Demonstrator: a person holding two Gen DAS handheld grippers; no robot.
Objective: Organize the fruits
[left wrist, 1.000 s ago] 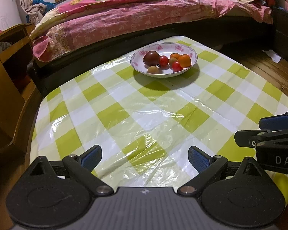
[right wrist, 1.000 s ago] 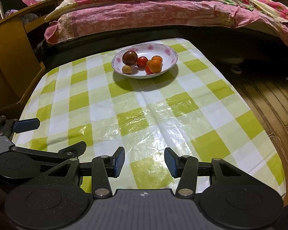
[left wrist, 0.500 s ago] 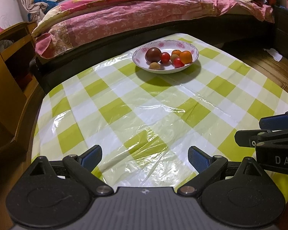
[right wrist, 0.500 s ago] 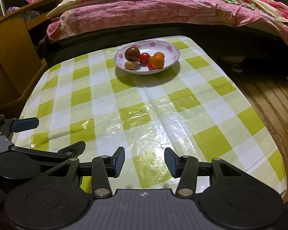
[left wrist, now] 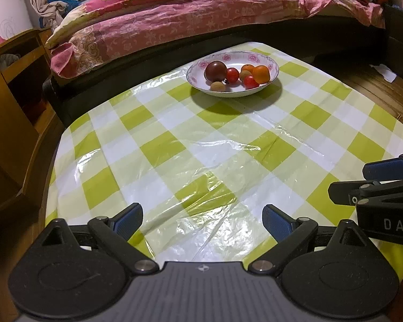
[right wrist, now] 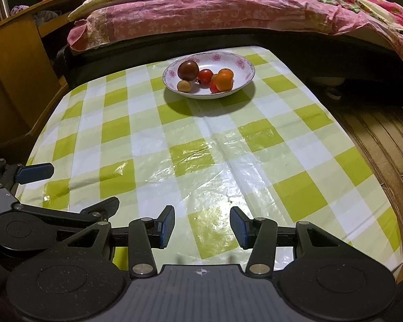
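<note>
A white floral bowl (left wrist: 272,61) (right wrist: 245,65) stands at the far end of the green-checked table (left wrist: 201,147) (right wrist: 201,147). It holds a dark round fruit (left wrist: 215,71) (right wrist: 188,70), red tomatoes (left wrist: 232,74) (right wrist: 205,76), oranges (left wrist: 261,74) (right wrist: 225,80) and a small tan fruit (left wrist: 218,86) (right wrist: 184,86). My left gripper (left wrist: 202,218) is open and empty over the near table edge. My right gripper (right wrist: 201,224) is open and empty beside it, also far from the bowl.
A bed with a pink quilt (left wrist: 201,21) (right wrist: 228,13) runs behind the table. A wooden cabinet (left wrist: 16,86) (right wrist: 16,61) stands at the left. Wooden floor (right wrist: 376,134) lies to the right of the table.
Both grippers have moved forward a little toward the bowl, which sits lower and larger in both views. Both stay open and empty.
</note>
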